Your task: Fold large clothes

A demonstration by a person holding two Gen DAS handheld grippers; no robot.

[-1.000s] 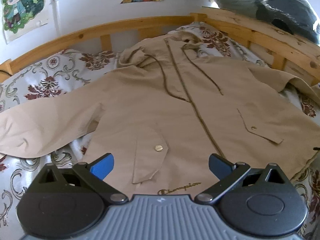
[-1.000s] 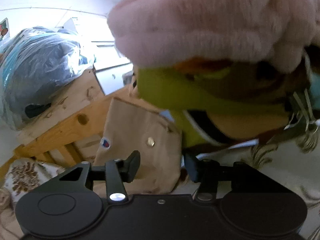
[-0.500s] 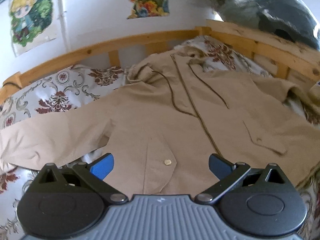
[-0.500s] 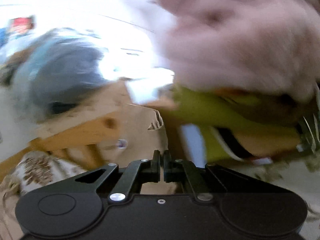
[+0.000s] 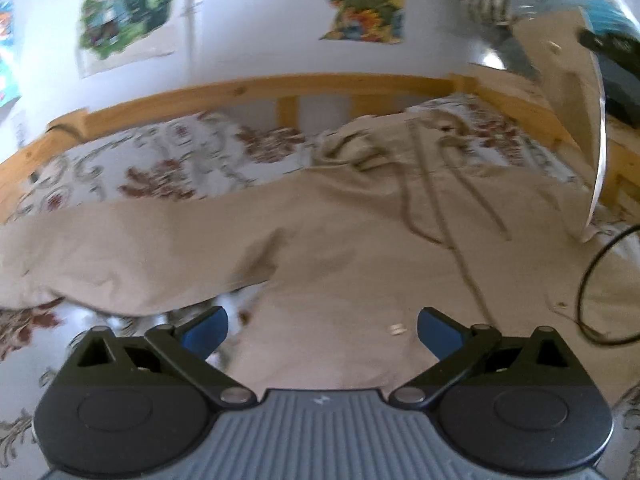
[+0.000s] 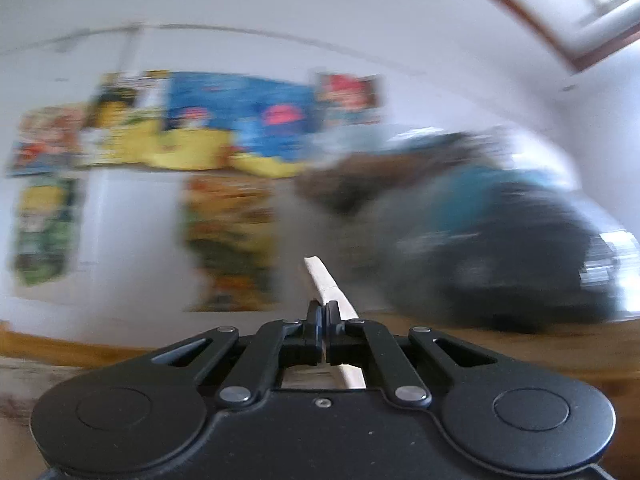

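A large beige hooded jacket (image 5: 340, 248) lies front up on a floral bedsheet (image 5: 168, 160), its left sleeve (image 5: 120, 248) stretched out to the left. My left gripper (image 5: 320, 326) is open and empty, low over the jacket's lower front near a snap button (image 5: 397, 329). My right gripper (image 6: 323, 312) is shut on the jacket's right sleeve, whose pale edge (image 6: 320, 276) sticks up past the fingertips. In the left wrist view that sleeve (image 5: 560, 80) hangs lifted at the upper right.
A wooden bed rail (image 5: 240, 92) runs along the far side and the right side. Posters (image 5: 124, 12) hang on the white wall. A plastic-wrapped bundle (image 6: 500, 240) sits beyond the rail. A black cable (image 5: 588, 280) loops over the jacket's right side.
My right gripper closed on the jacket's right sleeve and swung it upward; its view is now blurred and faces the wall. My left gripper moved lower and closer over the jacket.
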